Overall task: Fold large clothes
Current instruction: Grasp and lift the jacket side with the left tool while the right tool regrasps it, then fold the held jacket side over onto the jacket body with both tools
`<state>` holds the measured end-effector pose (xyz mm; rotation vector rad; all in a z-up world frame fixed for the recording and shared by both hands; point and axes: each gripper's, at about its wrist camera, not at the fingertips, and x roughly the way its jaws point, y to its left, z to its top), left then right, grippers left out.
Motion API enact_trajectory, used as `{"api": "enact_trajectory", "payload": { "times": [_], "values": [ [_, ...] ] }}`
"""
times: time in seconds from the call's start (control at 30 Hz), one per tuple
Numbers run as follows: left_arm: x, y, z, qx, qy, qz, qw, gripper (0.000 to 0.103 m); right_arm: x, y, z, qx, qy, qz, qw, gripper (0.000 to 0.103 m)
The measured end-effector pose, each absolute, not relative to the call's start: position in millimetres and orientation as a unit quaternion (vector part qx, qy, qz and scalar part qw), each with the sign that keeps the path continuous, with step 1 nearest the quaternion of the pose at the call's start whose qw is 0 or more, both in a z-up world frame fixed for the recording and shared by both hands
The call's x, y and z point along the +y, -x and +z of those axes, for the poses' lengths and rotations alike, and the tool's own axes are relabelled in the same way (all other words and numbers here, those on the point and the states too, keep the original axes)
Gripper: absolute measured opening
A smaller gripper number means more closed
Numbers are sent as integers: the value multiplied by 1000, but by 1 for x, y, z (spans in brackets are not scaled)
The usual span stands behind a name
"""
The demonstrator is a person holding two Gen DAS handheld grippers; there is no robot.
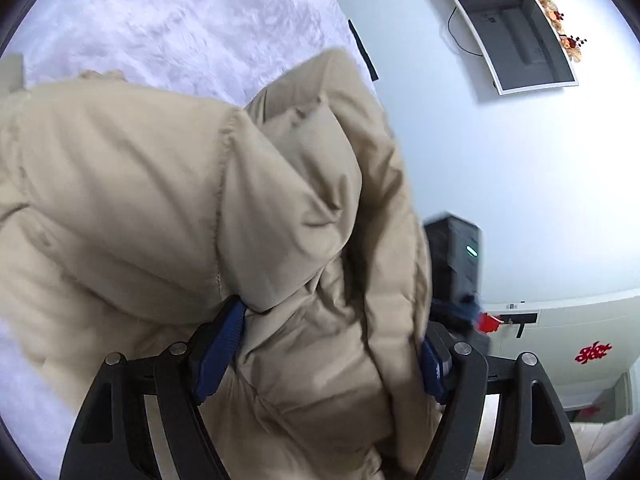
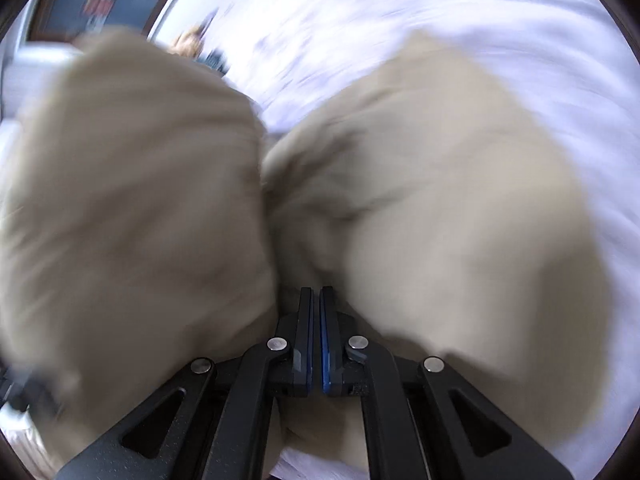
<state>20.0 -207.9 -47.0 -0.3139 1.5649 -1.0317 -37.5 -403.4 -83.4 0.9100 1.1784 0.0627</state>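
Two grippers are working one coat, and I am reading it view by view.

From my left wrist, the left gripper (image 1: pixel 332 344) is standing spread wide, a thick fold of the tan coat (image 1: pixel 180 200) bulging between the blue pads (image 1: pixel 224 348). Whether the pads are pressing on it I cannot tell. The rest of the coat is piling ahead and to my left on the white bedding (image 1: pixel 160 20).

From my right wrist, the right gripper (image 2: pixel 316 320) is pressed together; the tips are vanishing into the crease where two puffy lobes of coat (image 2: pixel 440 200) are meeting, so I am judging it is pinching a thin layer there, though blur is hiding the contact.

I am judging the coat light but bulky, soft, springy and slick-shelled. Seams or hems are looking like the better holds; fat padding will be squirming out.
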Motion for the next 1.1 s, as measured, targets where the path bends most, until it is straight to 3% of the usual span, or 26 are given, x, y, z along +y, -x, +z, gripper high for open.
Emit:
{"api": "enact_trajectory", "payload": {
  "times": [0.1, 0.17, 0.2, 0.23, 0.3, 0.43, 0.6, 0.67, 0.7, 0.73, 0.93, 1.1],
  "values": [
    [-230, -24, -67, 673, 122, -429, 590, 77, -426, 72, -79, 524, -432, -9, 734, 4],
    [-245, -24, -69, 664, 107, -427, 605, 89, -435, 96, -70, 518, -432, -33, 737, 7],
    [-241, -9, -66, 658, 97, -425, 614, 90, -437, 106, -63, 513, -432, -40, 741, 21],
    [-244, -7, -65, 654, 84, -422, 623, 90, -438, 115, -54, 504, -433, -40, 747, 52],
    [-253, 9, -60, 645, 57, -419, 636, 90, -437, 132, -33, 478, -435, -31, 762, 81],
    [-269, 14, -51, 630, 19, -418, 654, 90, -424, 149, 0, 452, -431, 29, 780, 81],
    [-251, 3, -36, 590, -2, -419, 690, 90, -379, 110, -5, 506, -357, 36, 784, 81],
    [-238, -7, -20, 551, -9, -399, 733, 90, -373, 99, -12, 514, -326, -5, 793, 60],
    [-224, -11, -12, 529, -15, -379, 759, 90, -371, 98, -14, 511, -322, -19, 797, 24],
    [-210, -15, -8, 514, -20, -358, 780, 90, -374, 96, -17, 513, -313, -41, 798, 20],
    [-168, -56, -57, 510, -36, -256, 820, 90, -400, 107, -34, 523, -297, -87, 794, 17],
    [-222, -64, -86, 499, -66, -264, 823, 90, -417, 121, -53, 532, -306, -110, 782, 17]
  ]
}}
